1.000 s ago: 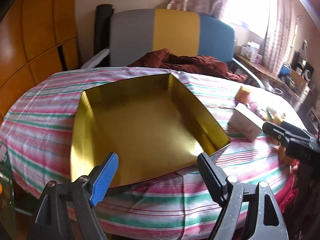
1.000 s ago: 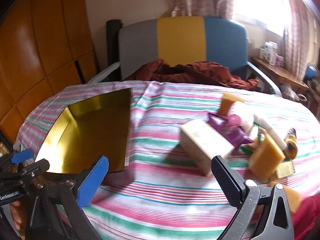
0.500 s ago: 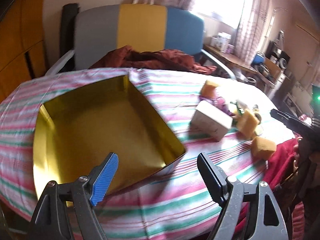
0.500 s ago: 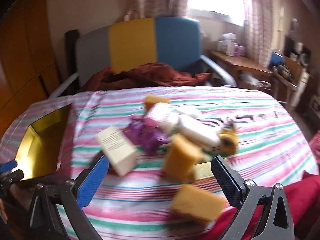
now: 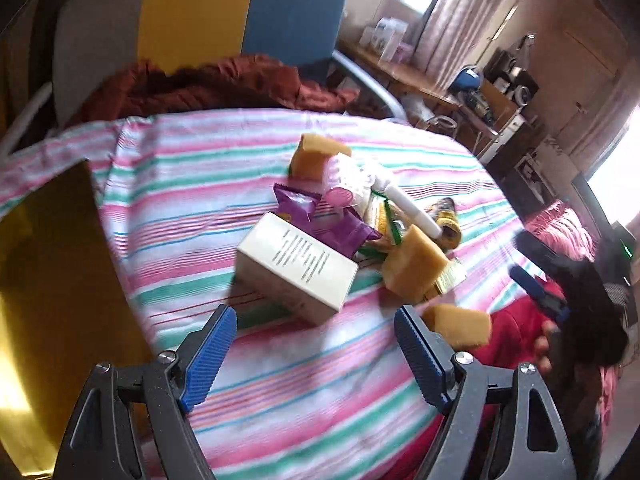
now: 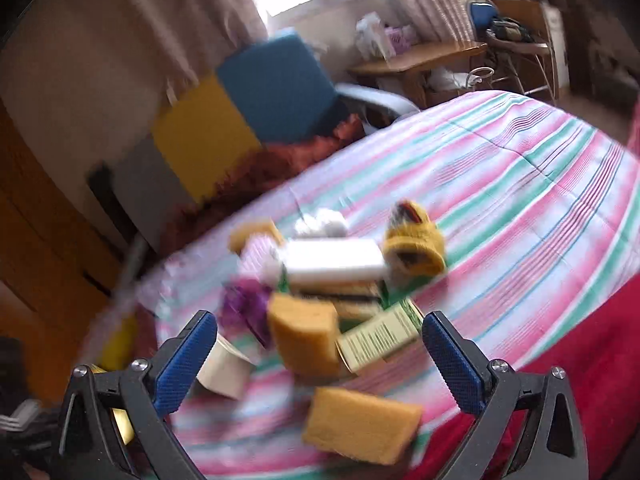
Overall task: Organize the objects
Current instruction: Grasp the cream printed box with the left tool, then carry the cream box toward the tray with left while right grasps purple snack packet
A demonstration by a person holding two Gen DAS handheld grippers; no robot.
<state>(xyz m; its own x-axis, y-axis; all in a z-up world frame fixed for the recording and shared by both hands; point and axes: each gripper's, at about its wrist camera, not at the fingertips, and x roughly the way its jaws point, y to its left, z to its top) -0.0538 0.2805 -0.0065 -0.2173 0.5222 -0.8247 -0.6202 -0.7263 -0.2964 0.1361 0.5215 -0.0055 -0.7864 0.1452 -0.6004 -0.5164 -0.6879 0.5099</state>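
Note:
A pile of small objects lies on the striped tablecloth point(image 5: 200, 184): a cream carton point(image 5: 296, 266), purple wrappers point(image 5: 340, 232), several yellow sponges point(image 5: 412, 270), a white tube point(image 5: 412, 212) and a yellow knitted piece point(image 6: 416, 240). A gold tray point(image 5: 52, 300) sits at the left. My left gripper point(image 5: 312, 348) is open and empty, just in front of the carton. My right gripper point(image 6: 320, 356) is open and empty, over two sponges point(image 6: 304, 336) and a green-printed box point(image 6: 380, 336). The right wrist view is blurred.
A grey, yellow and blue chair point(image 5: 200, 20) with a rust-red cloth point(image 5: 208, 84) stands behind the table. A red cloth point(image 6: 560, 360) hangs at the table's near right edge. A cluttered wooden desk point(image 5: 440, 92) is at the far right.
Both grippers have swung right, away from the gold tray and toward the pile. The right gripper has tilted and come close above the sponges. Both stay open.

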